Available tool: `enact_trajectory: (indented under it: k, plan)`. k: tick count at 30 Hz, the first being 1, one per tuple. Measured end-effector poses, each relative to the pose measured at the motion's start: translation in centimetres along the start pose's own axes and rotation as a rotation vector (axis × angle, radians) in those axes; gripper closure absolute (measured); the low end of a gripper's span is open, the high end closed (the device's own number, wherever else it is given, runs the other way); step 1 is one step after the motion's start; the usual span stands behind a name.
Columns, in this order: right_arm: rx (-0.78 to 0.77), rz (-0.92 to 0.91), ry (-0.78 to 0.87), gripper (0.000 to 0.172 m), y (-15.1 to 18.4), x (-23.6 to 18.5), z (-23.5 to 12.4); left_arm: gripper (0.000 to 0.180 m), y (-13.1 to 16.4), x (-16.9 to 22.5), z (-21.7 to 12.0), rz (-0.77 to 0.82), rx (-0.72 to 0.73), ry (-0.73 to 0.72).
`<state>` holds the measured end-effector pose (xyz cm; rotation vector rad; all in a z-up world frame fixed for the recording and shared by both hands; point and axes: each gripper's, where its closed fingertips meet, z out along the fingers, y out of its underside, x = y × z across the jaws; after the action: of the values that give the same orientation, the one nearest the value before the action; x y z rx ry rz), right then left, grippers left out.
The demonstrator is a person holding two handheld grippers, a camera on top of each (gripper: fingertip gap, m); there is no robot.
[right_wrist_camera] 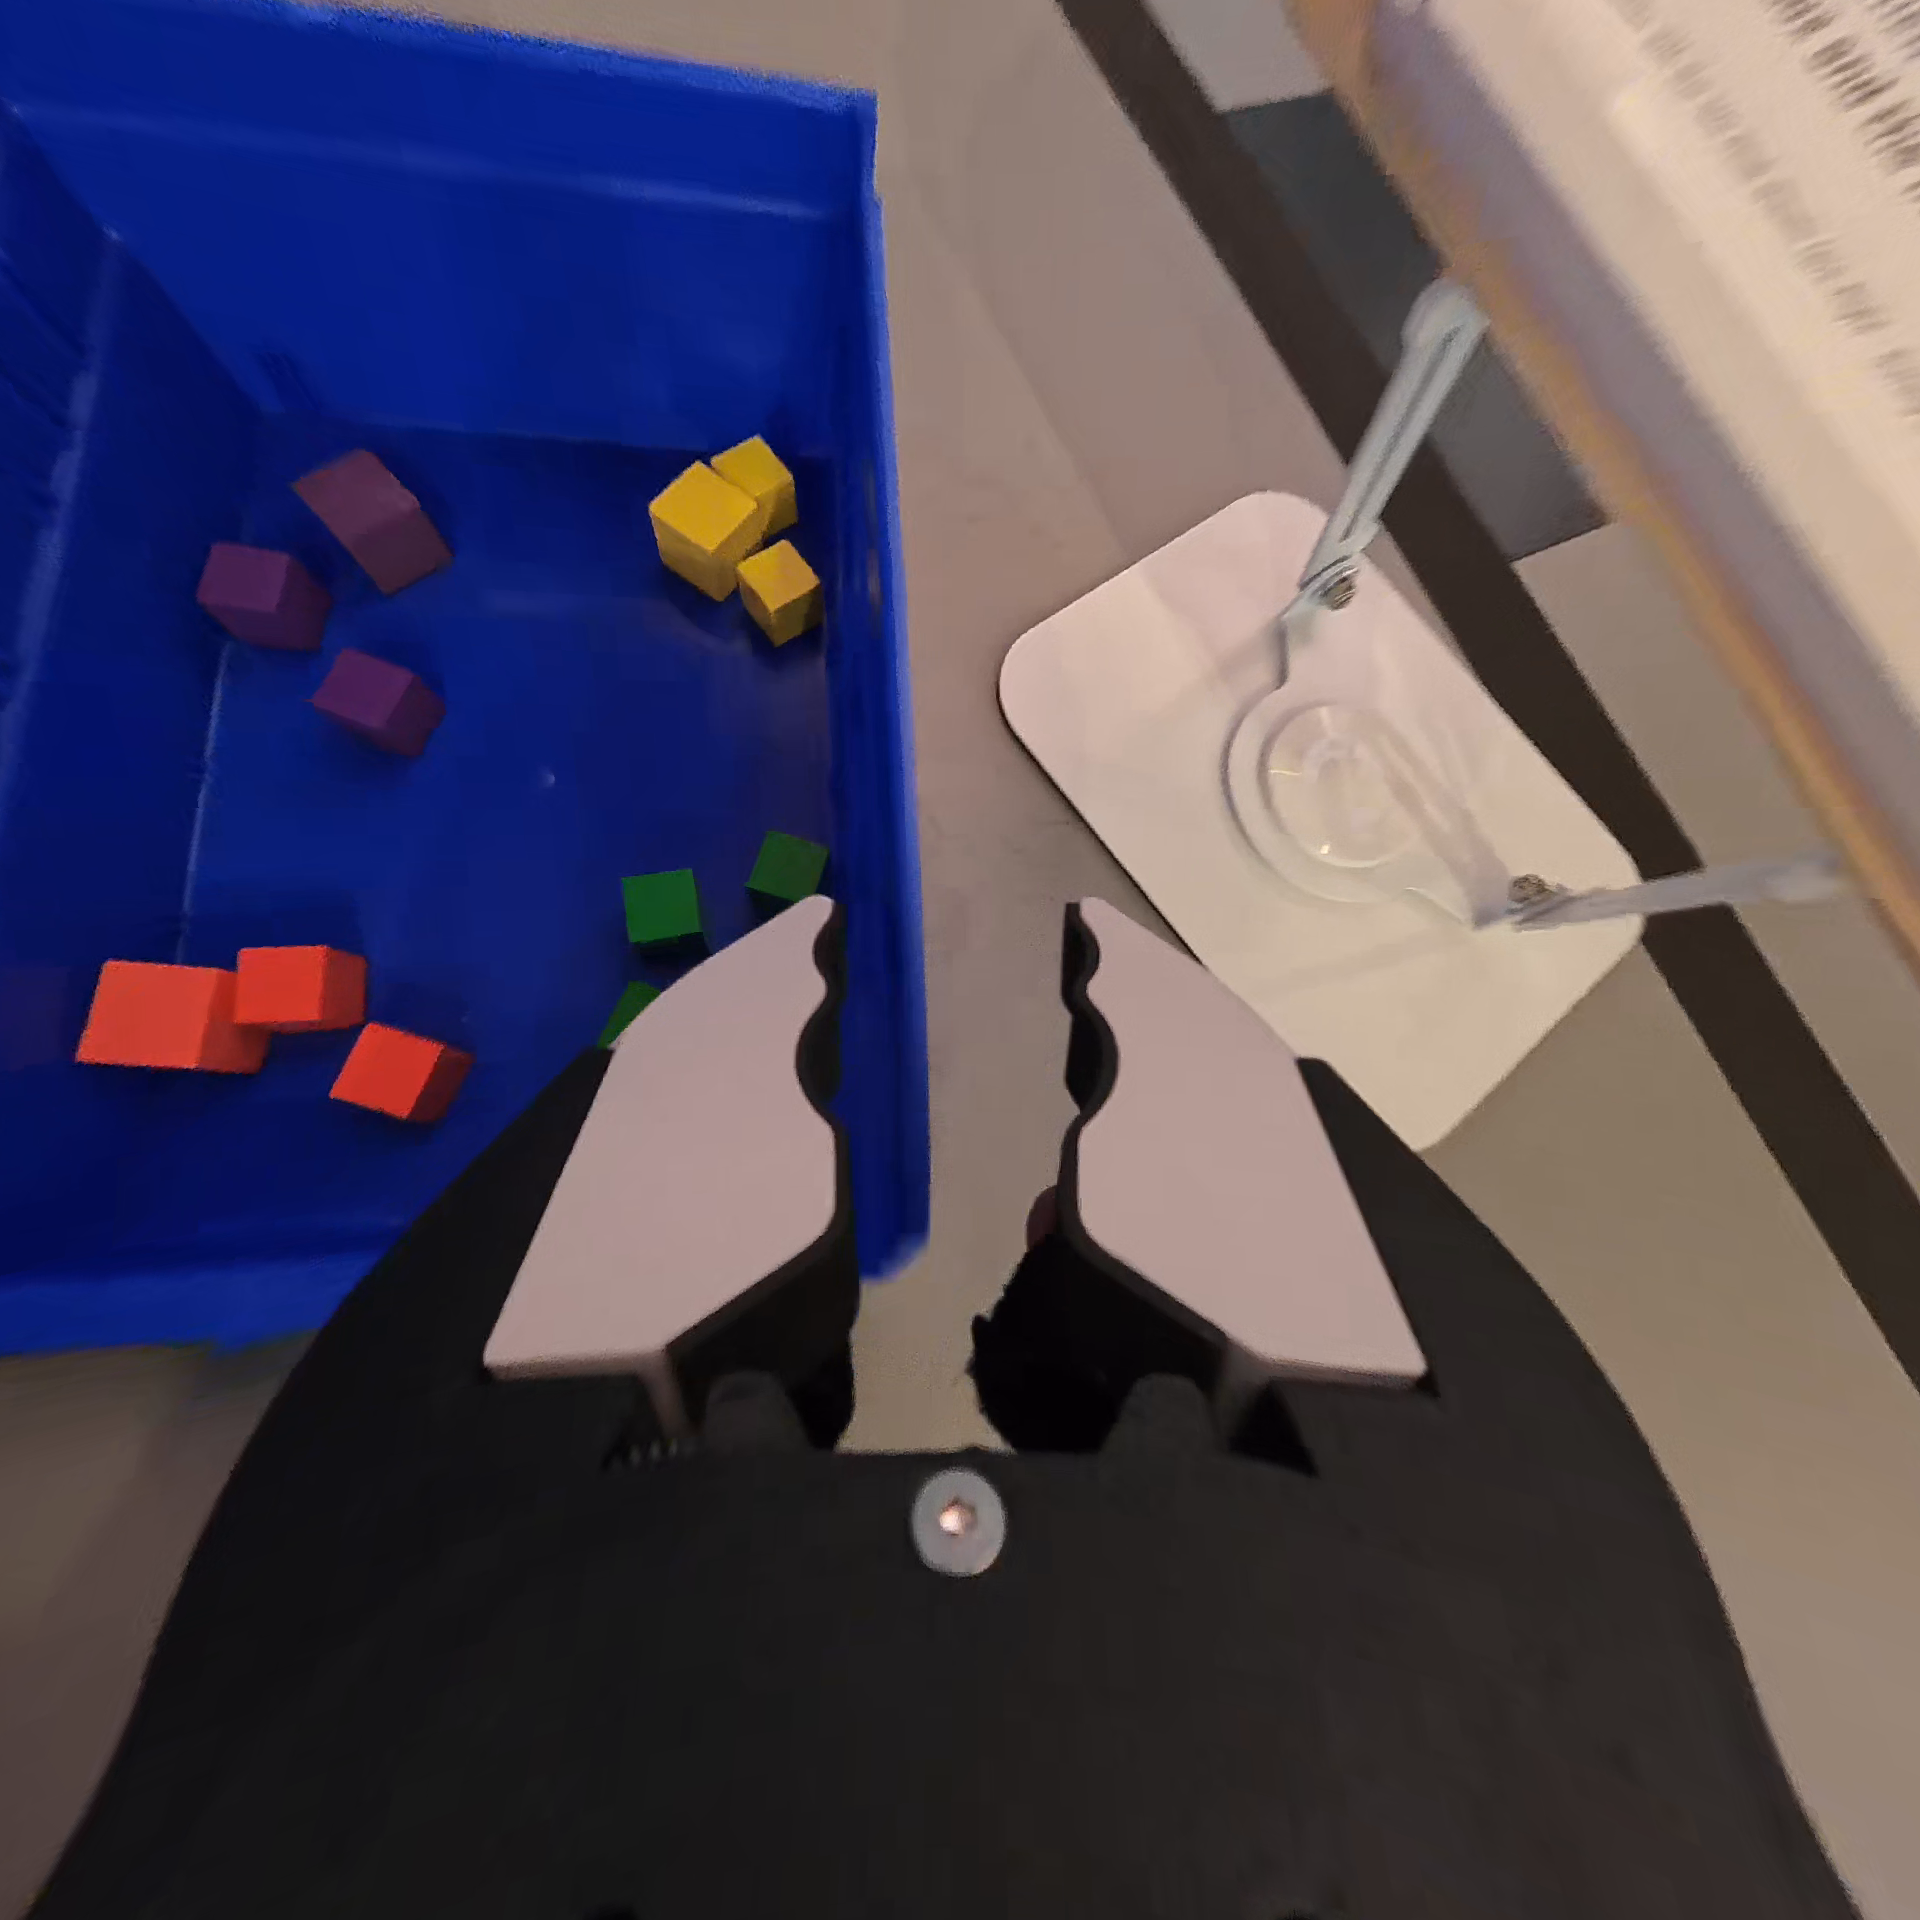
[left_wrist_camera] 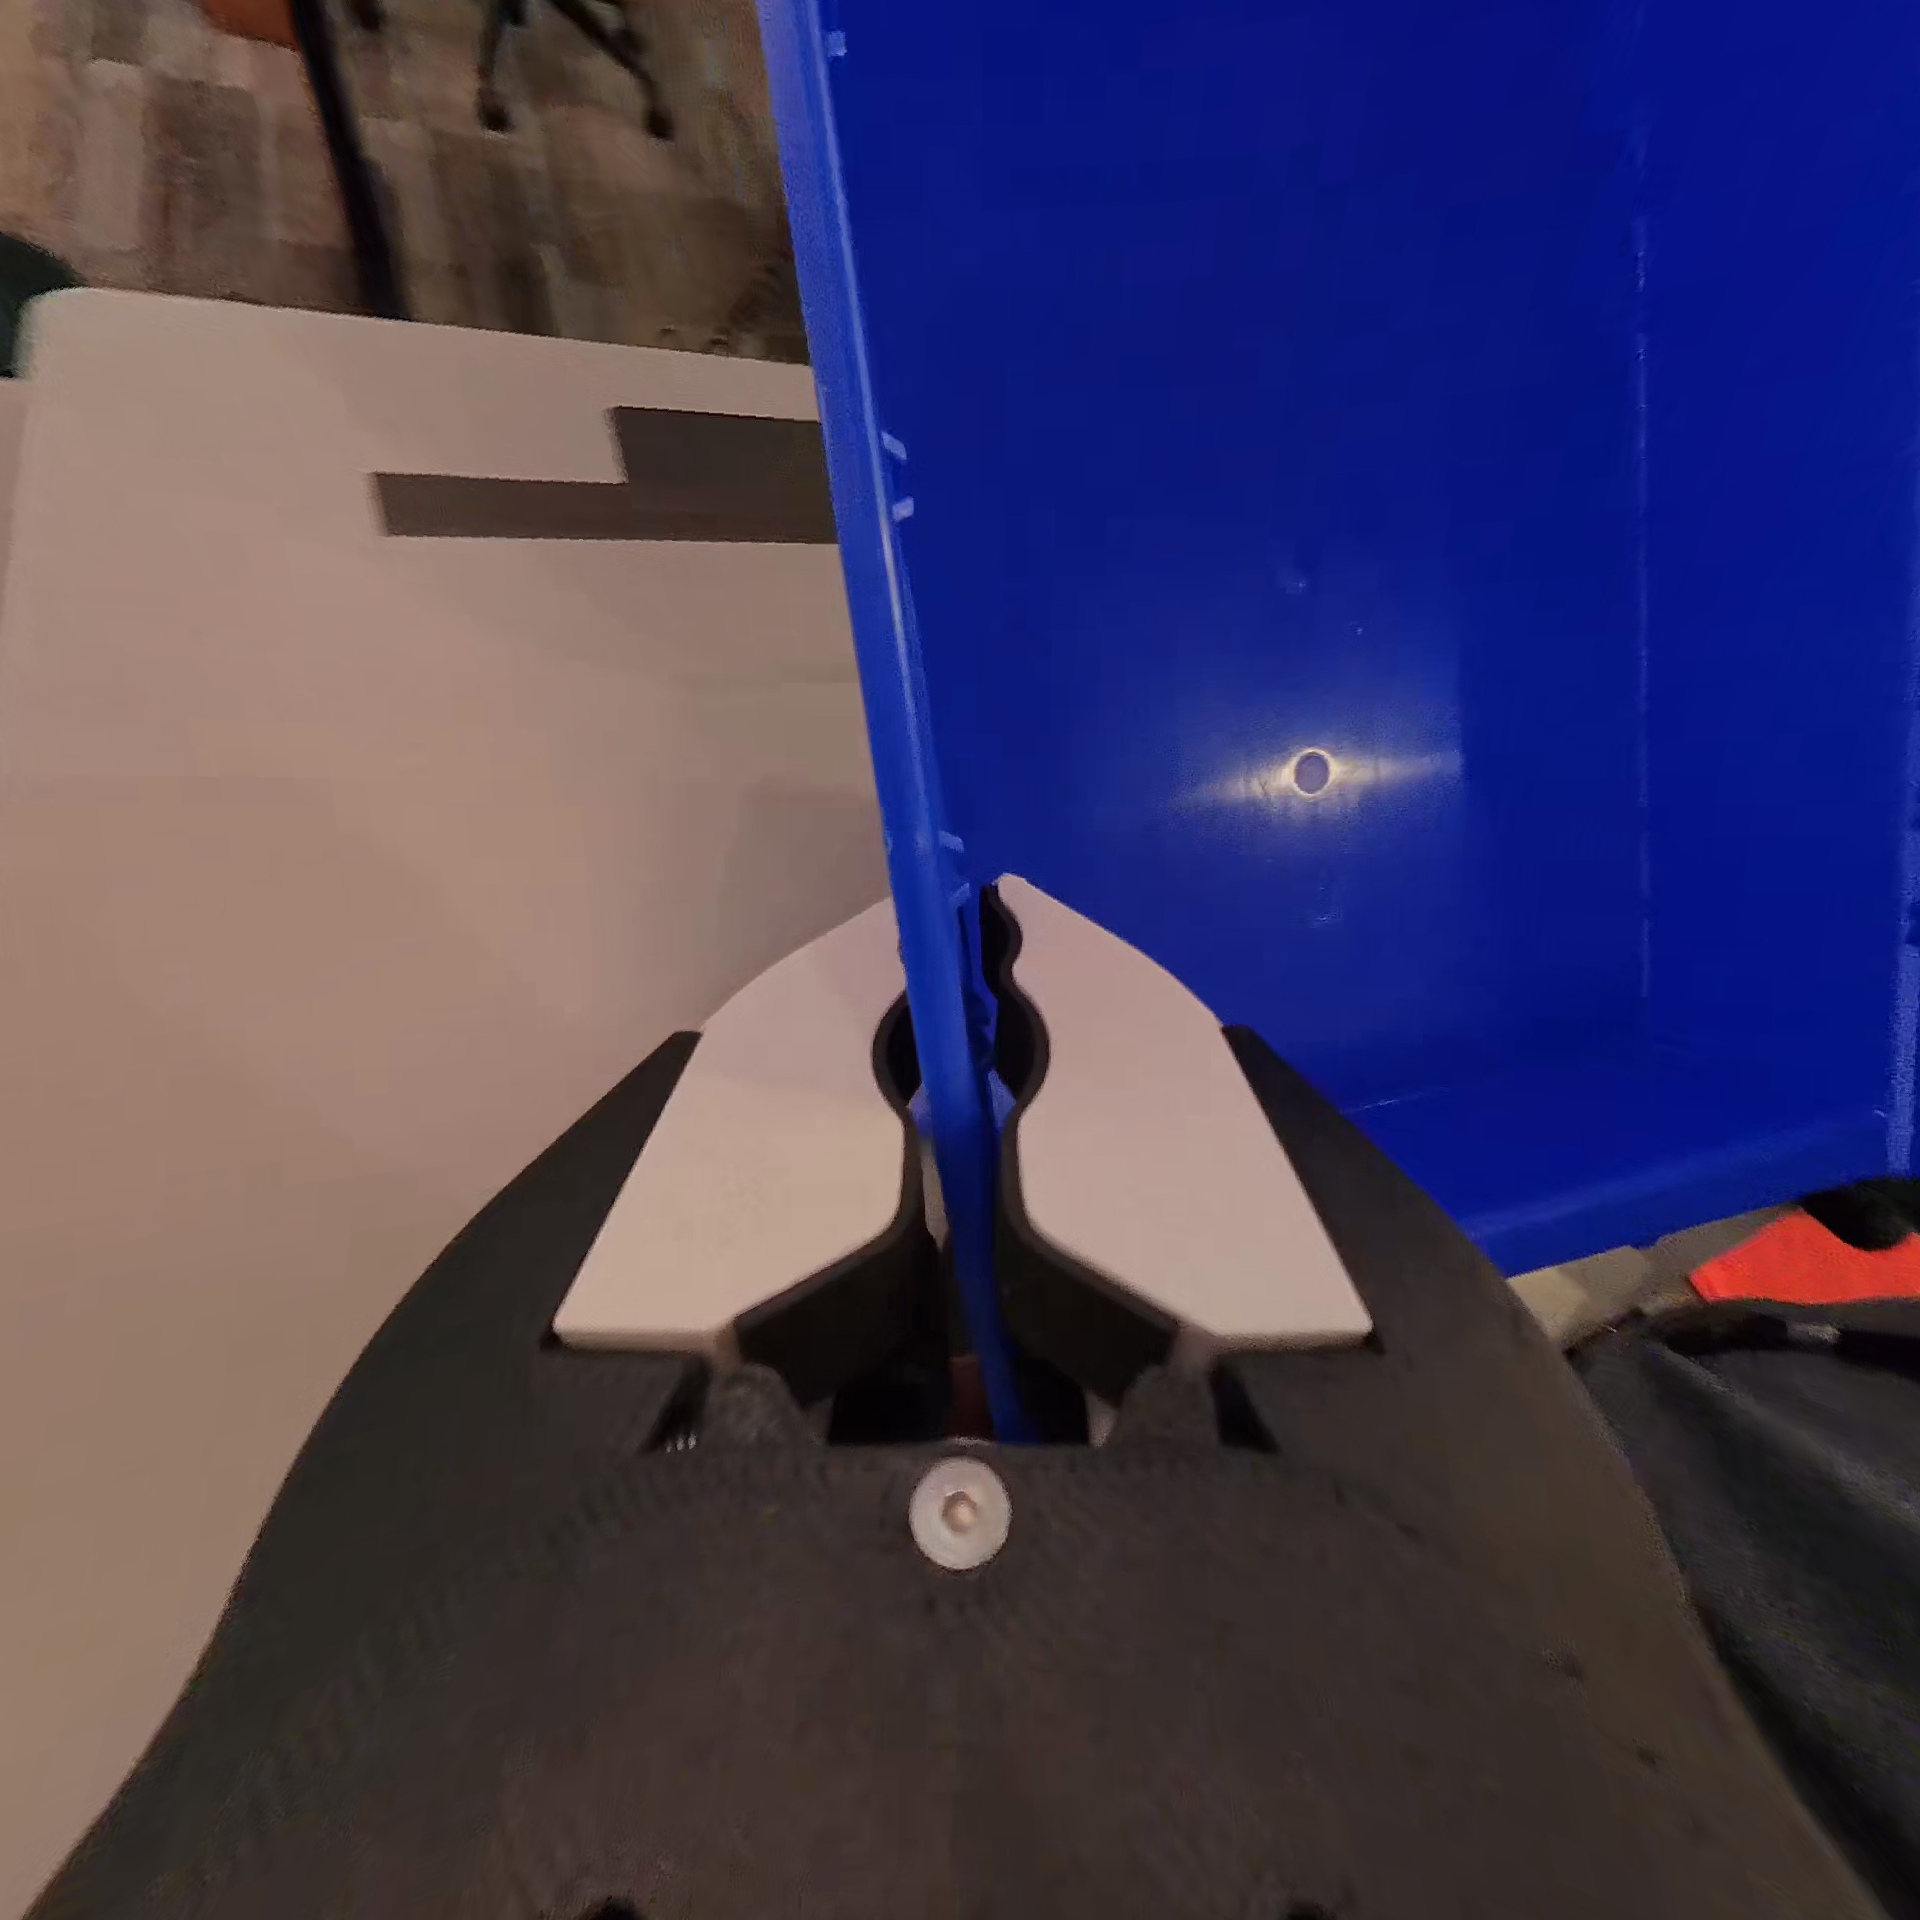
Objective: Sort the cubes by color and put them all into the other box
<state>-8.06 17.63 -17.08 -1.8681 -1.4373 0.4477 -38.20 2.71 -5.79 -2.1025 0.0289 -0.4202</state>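
In the left wrist view my left gripper (left_wrist_camera: 956,904) is shut on the side wall (left_wrist_camera: 914,727) of an empty blue box (left_wrist_camera: 1351,416), which stands tipped up over the table. In the right wrist view a second blue box (right_wrist_camera: 883,520) holds cubes in groups by colour: purple (right_wrist_camera: 364,696), yellow (right_wrist_camera: 707,525), green (right_wrist_camera: 662,906) and red (right_wrist_camera: 166,1013). My right gripper (right_wrist_camera: 951,914) is open and holds nothing. It is above this box's right wall, with the left finger (right_wrist_camera: 717,1122) over the inside and the right finger (right_wrist_camera: 1195,1143) over the table.
A white plate with a clear suction mount and metal arms (right_wrist_camera: 1320,810) lies right of the cube box. A dark strip (right_wrist_camera: 1299,312) crosses the table behind it. The left wrist view shows a white table (left_wrist_camera: 312,779) with dark tape strips (left_wrist_camera: 623,499) and dark cloth with an orange-red patch (left_wrist_camera: 1808,1268).
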Motion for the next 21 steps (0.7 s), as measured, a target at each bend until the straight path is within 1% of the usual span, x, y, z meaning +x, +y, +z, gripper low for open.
enact_trajectory:
  k: [3,6,8,12,15,16,17,21]
  plan:
    - [0.093,0.015,0.026,0.133,0.1,0.6,-4.6,0.172,-0.6,4.1,2.2,0.063,-0.016,0.104]
    - [0.172,0.017,0.017,0.135,1.5,0.8,-9.7,0.173,-1.2,8.5,4.7,0.145,-0.051,0.196]
    - [0.249,0.022,0.01,0.135,2.4,0.8,-13.3,0.172,-1.1,12.0,7.1,0.178,-0.087,0.271]
    - [0.393,0.09,0.102,0.136,4.7,2.2,-20.4,0.172,0.6,18.9,12.5,0.236,-0.188,0.416]
    - [0.471,0.167,0.217,0.14,7.0,3.7,-25.1,0.172,1.9,23.2,16.7,0.296,-0.251,0.456]
    - [0.488,0.189,0.26,0.144,7.9,4.2,-26.4,0.172,2.5,24.5,18.1,0.312,-0.277,0.464]
    - [0.492,0.213,0.313,0.148,9.0,4.8,-27.5,0.172,3.0,25.9,19.5,0.319,-0.299,0.478]
    - [0.458,0.276,0.443,0.148,13.2,6.1,-30.6,0.172,4.5,30.3,25.1,0.377,-0.379,0.517]
